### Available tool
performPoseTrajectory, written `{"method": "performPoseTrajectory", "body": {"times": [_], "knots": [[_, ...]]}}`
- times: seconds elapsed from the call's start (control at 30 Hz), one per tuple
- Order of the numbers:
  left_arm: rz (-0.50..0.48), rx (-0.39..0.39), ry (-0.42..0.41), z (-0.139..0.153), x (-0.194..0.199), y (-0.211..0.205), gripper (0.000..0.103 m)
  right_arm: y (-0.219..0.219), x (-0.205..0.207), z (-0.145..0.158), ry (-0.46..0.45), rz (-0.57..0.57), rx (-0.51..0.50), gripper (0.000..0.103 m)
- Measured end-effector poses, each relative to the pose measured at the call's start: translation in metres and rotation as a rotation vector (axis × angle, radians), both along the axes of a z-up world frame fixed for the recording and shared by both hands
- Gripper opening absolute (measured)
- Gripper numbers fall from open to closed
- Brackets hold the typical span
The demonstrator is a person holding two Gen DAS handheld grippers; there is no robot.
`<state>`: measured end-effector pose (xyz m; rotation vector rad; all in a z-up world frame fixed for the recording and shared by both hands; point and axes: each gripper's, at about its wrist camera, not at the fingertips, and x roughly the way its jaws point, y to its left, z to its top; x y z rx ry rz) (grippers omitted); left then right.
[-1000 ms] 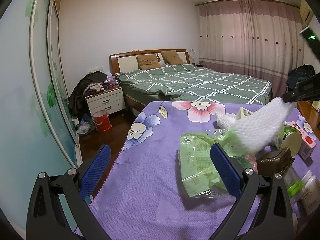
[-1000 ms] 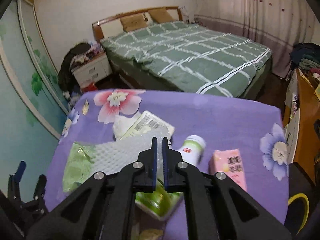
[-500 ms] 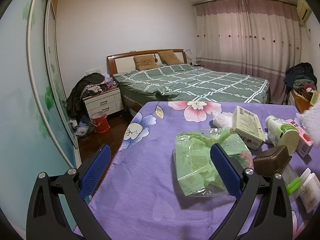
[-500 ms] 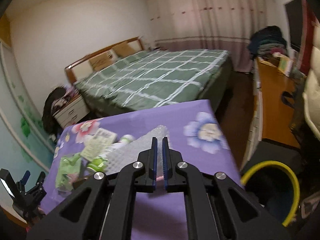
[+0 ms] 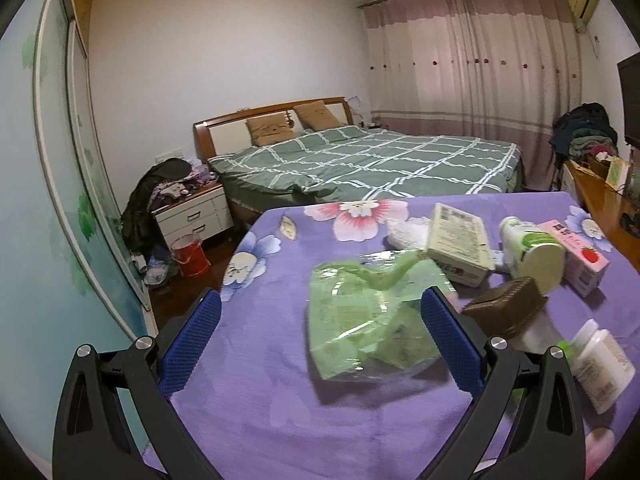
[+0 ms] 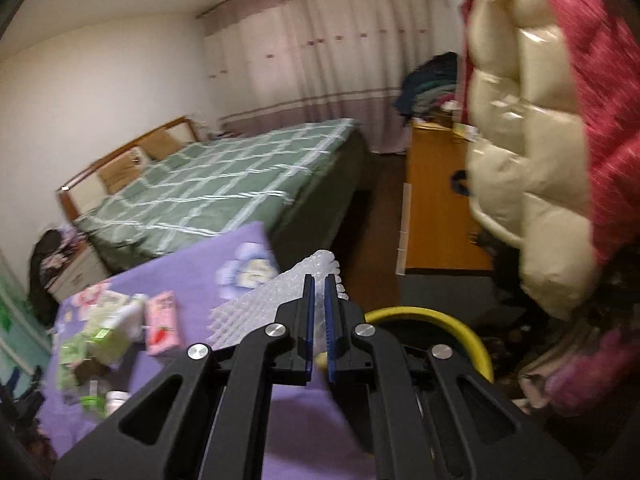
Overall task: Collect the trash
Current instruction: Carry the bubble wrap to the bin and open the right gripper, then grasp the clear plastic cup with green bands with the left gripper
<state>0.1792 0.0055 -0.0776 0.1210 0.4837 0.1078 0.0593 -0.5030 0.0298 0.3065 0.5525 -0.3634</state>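
My right gripper [image 6: 319,280] is shut on a white foam net sleeve [image 6: 260,300], which hangs past the purple table's right edge beside a yellow-rimmed bin [image 6: 460,328] on the floor. In the left wrist view my left gripper [image 5: 318,328] stands open over the purple flowered tablecloth [image 5: 280,400]. A crumpled green plastic bag [image 5: 360,320] lies between its blue fingers [image 5: 448,336], untouched. A cardboard box [image 5: 460,240], a white and green bottle [image 5: 532,248], a pink carton [image 5: 580,256] and a brown lid [image 5: 504,308] lie to the right.
A green checked bed [image 5: 380,160] stands beyond the table, with a nightstand [image 5: 192,212] and a red bucket [image 5: 190,256] at its left. A wooden desk [image 6: 436,208] and a hanging cream padded jacket [image 6: 520,160] crowd the right side near the bin.
My right gripper has swung far right with the foam net, from over the table's items to its right edge by the yellow bin. The left gripper edged slightly nearer the green bag.
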Motion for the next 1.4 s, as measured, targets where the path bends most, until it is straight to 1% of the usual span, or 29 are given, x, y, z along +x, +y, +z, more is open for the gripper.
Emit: {"method": "performPoseTrajectory", "body": {"times": [0.13,0.27,0.4,0.47,0.5,0.63,0.87,1.03,1.17,1.23,1.33,1.37,1.4], "knots": [[-0.034,-0.022,0.006,0.005,-0.005,-0.011,0.098,-0.027,-0.009,-0.026,0.051,-0.087,-0.006,0.005],[-0.067,-0.029,0.018,0.010,-0.010,-0.024,0.098,-0.047,-0.010,-0.052,0.098,-0.162,-0.013,0.005],[-0.091,-0.015,0.028,0.011,-0.016,-0.040,0.098,-0.066,-0.012,-0.074,0.132,-0.215,-0.012,0.006],[-0.107,-0.023,0.044,0.010,-0.019,-0.047,0.098,-0.068,-0.010,-0.081,0.146,-0.228,-0.015,0.008],[-0.114,-0.028,0.053,0.010,-0.019,-0.050,0.098,-0.068,-0.011,-0.082,0.150,-0.229,-0.018,0.008],[-0.152,-0.046,0.087,0.005,-0.021,-0.064,0.098,-0.067,-0.011,-0.088,0.153,-0.231,-0.016,0.016],[-0.193,-0.052,0.145,-0.008,-0.026,-0.088,0.098,-0.066,-0.013,-0.088,0.146,-0.231,-0.009,0.017],[-0.212,-0.054,0.202,-0.024,-0.024,-0.102,0.098,-0.064,-0.013,-0.088,0.147,-0.222,-0.001,0.017],[-0.230,-0.055,0.223,-0.031,-0.023,-0.111,0.098,-0.064,-0.011,-0.091,0.151,-0.217,0.010,0.018],[-0.236,-0.049,0.227,-0.034,-0.022,-0.116,0.096,-0.064,-0.011,-0.092,0.152,-0.214,0.016,0.018],[-0.240,-0.053,0.254,-0.039,-0.016,-0.120,0.087,-0.063,-0.009,-0.093,0.153,-0.208,0.020,0.018],[-0.243,-0.058,0.267,-0.041,-0.014,-0.121,0.082,-0.062,-0.009,-0.093,0.153,-0.205,0.020,0.018],[-0.246,-0.065,0.278,-0.042,-0.012,-0.122,0.080,-0.062,-0.008,-0.094,0.153,-0.203,0.021,0.018]]}}
